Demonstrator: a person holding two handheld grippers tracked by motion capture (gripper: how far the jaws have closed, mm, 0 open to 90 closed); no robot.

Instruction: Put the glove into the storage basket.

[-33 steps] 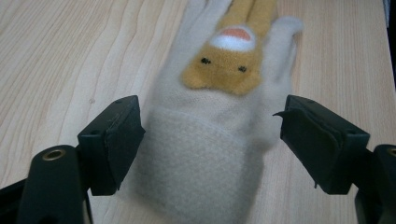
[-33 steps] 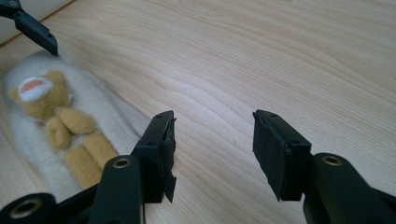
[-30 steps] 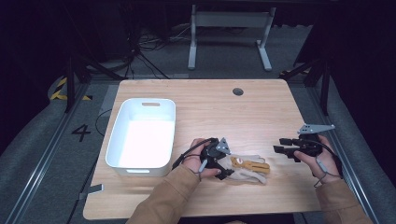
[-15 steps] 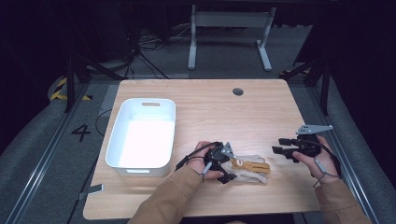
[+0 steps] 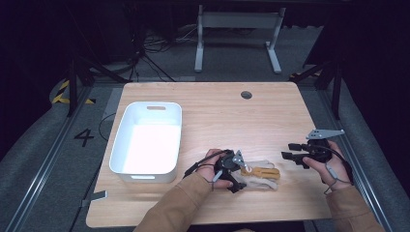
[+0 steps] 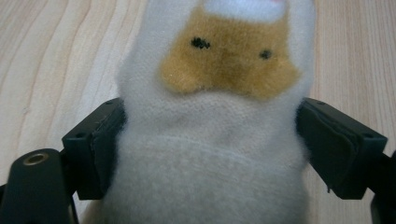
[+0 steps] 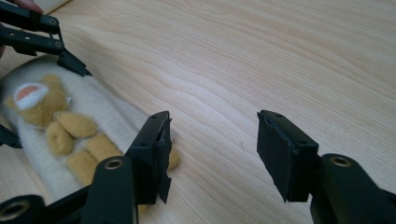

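Sock (image 5: pixel 261 175), cream with a tan bear, lies flat near the front edge of the table (image 5: pixel 217 111), long axis running left to right, bin (image 5: pixel 147 140) to its left. Left gripper (image 5: pixel 235 173) is nearer: its jaws straddle the sock's left end, have just been opening, pads at the cloth. Right gripper (image 5: pixel 289 151) stands spread, empty, just right of the sock.
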